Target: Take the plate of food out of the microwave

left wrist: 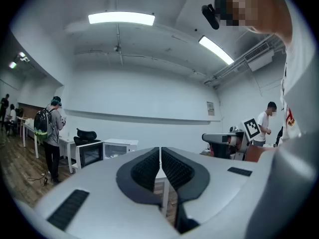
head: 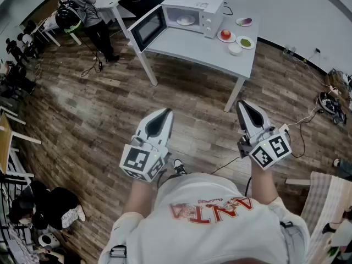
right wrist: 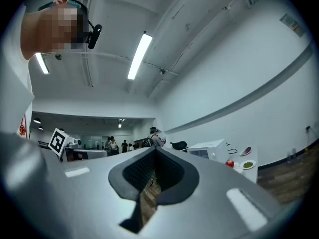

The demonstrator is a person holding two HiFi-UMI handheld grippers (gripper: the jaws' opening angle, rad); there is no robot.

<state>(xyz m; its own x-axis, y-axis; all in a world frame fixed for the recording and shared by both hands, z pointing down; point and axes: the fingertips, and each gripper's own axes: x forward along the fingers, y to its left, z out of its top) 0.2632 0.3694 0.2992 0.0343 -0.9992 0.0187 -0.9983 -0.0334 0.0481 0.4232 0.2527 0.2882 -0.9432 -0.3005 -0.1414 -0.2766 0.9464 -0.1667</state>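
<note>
Plate of food (head: 185, 20): pale round dish, seen in the head view lying inside the lit cavity of the white box-shaped microwave oven (head: 195, 1); what lies on it is too small to tell. The oven stands at the left end of the white rectangular table (head: 203, 51), with its dark-windowed door (head: 147, 27) swung wide to the left and the control panel at the right of the front. On the same table, right of the oven: small round plate with a red item (head: 226, 36), small round plate with a green item (head: 245, 42), small white bowl (head: 235, 49) just beside those two, and small plate with a purple item (head: 244, 21) nearer the wall. Left gripper (head: 165, 113): white shell, black ribbed pads, held over the brown wood-plank floor (head: 82, 103), well apart from the table; jaws pressed together, nothing between them. Right gripper (head: 242, 104): same build, likewise well short of the table; jaws closed tip to tip, empty. Writing: red letters on the person's white shirt (head: 220, 235), upside down in the head view, reading "ANTA"; black-and-white square markers on each gripper's cube; small notice on the far wall (left wrist: 210, 108) in the left gripper view, too small to read. Bystander with a backpack (head: 82, 7) stands left of the table.
</note>
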